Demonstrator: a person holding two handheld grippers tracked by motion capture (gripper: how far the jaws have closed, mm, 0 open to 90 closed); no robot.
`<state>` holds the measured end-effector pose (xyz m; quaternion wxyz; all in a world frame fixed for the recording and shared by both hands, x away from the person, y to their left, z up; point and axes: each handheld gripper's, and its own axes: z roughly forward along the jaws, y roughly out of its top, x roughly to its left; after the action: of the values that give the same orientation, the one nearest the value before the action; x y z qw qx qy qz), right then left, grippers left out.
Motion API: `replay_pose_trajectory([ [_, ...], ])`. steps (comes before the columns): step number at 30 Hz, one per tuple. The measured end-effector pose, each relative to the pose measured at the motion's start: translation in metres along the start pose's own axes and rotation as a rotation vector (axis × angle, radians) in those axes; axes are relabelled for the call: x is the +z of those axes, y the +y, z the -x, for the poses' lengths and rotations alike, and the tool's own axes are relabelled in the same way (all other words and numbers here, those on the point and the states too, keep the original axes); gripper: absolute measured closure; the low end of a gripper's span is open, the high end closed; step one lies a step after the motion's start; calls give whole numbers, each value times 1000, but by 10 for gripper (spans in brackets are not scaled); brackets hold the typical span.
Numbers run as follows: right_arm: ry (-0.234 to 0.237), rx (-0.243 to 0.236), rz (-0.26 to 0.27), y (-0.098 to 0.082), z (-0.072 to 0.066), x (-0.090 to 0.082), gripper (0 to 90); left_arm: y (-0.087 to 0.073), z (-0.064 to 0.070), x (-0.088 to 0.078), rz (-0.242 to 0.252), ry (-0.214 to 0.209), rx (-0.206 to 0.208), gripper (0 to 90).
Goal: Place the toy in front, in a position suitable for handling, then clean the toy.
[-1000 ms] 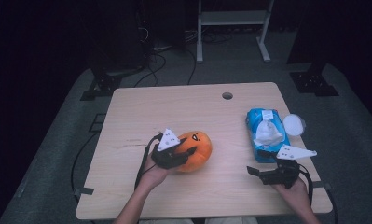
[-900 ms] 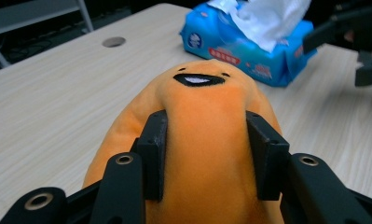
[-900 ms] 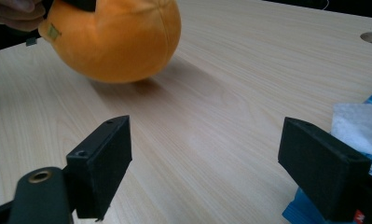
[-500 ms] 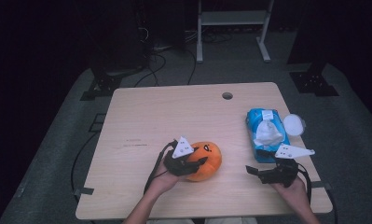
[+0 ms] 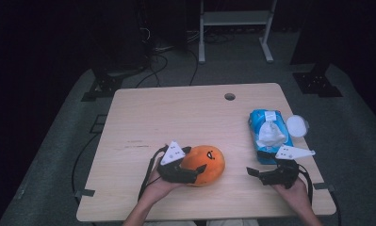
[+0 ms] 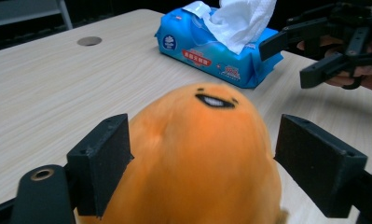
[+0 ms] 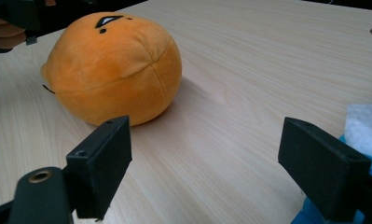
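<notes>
From the high view, the orange plush [image 5: 205, 164] lies on the table [image 5: 176, 117] near its front edge, with the left gripper [image 5: 185, 172] against its left side and the right gripper [image 5: 258, 173] well apart, beside the wipes pack [image 5: 268, 136]. In the left gripper view the jaws have just been opening; they stand spread on either side of the plush [image 6: 202, 158], released. In the right gripper view the jaws gape, empty, over bare wood, the plush [image 7: 113, 67] ahead.
</notes>
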<state>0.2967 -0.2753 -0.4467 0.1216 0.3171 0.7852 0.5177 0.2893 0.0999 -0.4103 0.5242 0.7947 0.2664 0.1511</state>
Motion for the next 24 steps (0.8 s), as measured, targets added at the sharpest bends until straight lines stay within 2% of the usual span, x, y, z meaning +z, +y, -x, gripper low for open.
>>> replay_pose_trajectory([
  [1, -4, -10, 2, 1, 1, 0, 162, -8, -3, -9, 10, 14, -19, 166],
  [2, -4, -10, 2, 1, 1, 0, 162, -8, -3, -9, 10, 14, -19, 161],
  [5, -12, -5, 0, 3, 2, 3, 162, -20, -9, -20, 36, 33, -61, 161],
  [8, -11, -3, -1, 3, 2, 4, 162, -25, -13, -26, 31, 56, -63, 159],
  [10, -9, -10, -12, 2, 0, 6, 162, -25, -15, -29, 50, 53, -84, 158],
  [16, -7, -29, -4, 5, -6, 3, 161, -23, -12, -27, 54, 56, -60, 158],
  [24, -47, -46, 41, 17, 2, -9, 161, -28, -15, -18, 36, 57, -55, 158],
])
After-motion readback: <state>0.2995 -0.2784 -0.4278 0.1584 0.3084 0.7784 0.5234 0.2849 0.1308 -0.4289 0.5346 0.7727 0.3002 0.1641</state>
